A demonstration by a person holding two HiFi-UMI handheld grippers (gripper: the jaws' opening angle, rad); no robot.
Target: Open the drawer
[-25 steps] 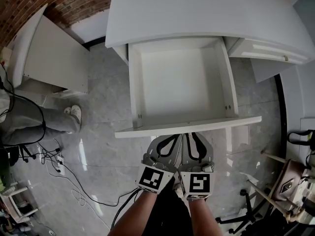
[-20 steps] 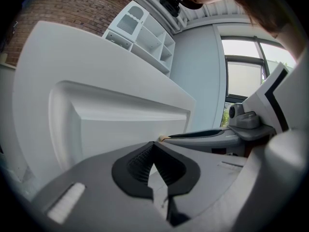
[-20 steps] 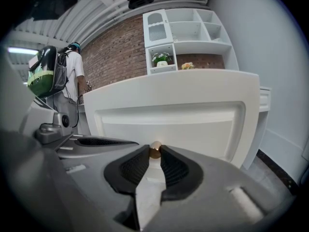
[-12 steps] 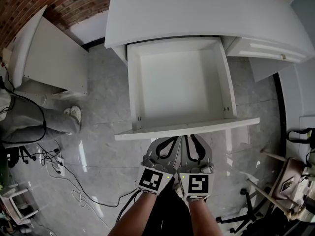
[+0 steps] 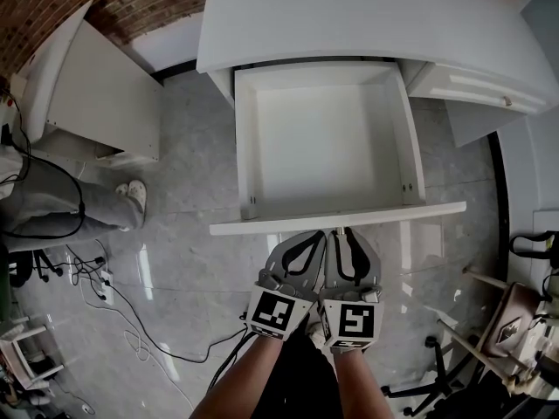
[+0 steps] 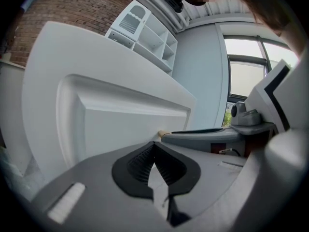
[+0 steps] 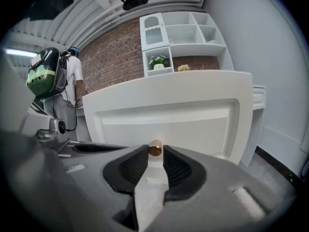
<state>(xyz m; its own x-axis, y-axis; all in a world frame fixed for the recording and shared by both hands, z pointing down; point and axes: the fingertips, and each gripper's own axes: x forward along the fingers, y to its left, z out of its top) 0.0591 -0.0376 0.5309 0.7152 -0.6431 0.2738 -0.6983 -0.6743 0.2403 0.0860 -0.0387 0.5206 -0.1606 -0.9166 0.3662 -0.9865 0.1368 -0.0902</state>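
The white box-shaped drawer (image 5: 323, 142) was pulled far out from under the wide white desk top (image 5: 367, 16). Its bare inside was laid open to be seen (nothing was kept in it). Its flat front panel (image 7: 169, 124) was turned toward the person, just ahead of both tools.

The small round brass knob (image 7: 155, 149) in the middle of that panel was framed between the tips of the right gripper (image 5: 340, 232). The jaws of that gripper had just been opened a little wider. The knob was held only loosely, with a thin gap seen beside it.

The left gripper (image 6: 154, 145) was kept just beside the right one. Its jaws were pressed together, and nothing was pinched in them.

The job was judged to be nearly finished, since the drawer was already out about as far as could be wished. Only the letting go of the knob and the drawing back of the tools seemed to be left.

Under it all, the shiny grey stone floor (image 5: 175, 260) was spread out. A tall white cupboard (image 5: 96, 94) was stood well off to the left.
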